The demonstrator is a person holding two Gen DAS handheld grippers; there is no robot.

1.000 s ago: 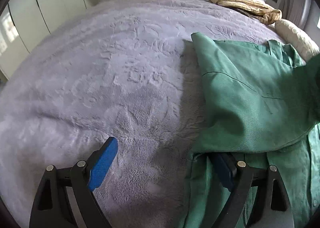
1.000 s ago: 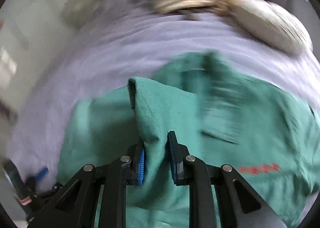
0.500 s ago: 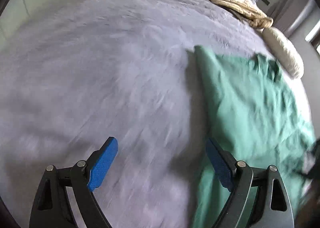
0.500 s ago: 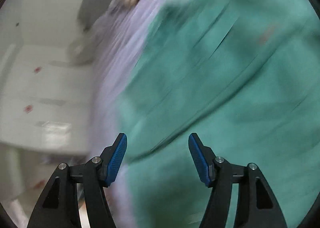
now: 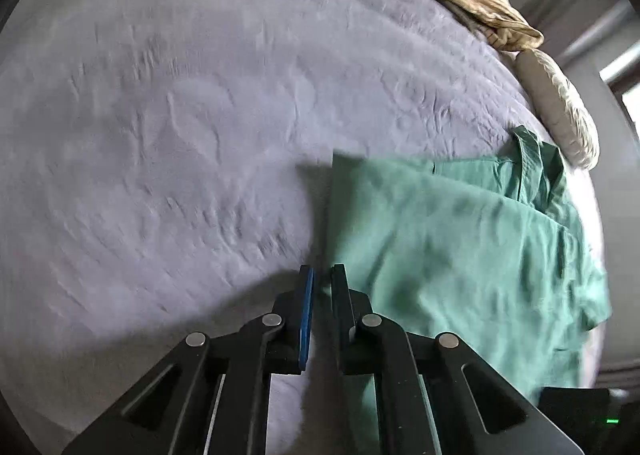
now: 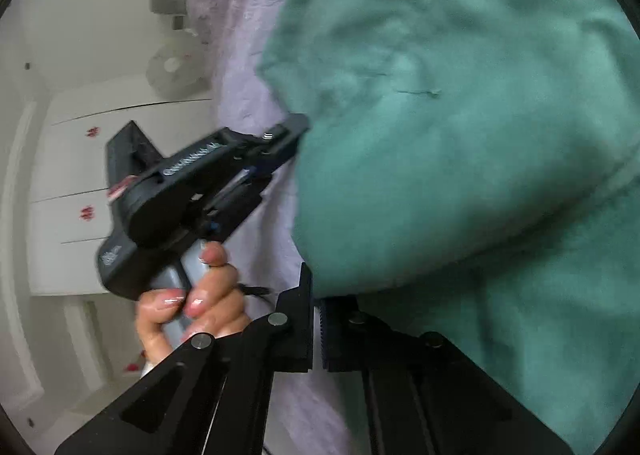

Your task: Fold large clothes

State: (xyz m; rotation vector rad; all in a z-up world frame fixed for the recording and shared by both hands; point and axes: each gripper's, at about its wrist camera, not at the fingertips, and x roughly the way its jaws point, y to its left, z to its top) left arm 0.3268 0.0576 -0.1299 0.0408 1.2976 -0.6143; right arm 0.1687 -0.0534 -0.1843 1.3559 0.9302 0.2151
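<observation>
While the folded green cotton shirt [image 5: 452, 239] lies along the right side of the lilac plush bedspread [image 5: 168, 127], its straight left edge borders a broad bare stretch. Left gripper [image 5: 322, 279]: jaws have just closed at that edge (whether cloth is pinched is unclear). Right gripper [image 6: 316, 295]: jaws just closed, apparently nipping the shirt's lower fold.
</observation>
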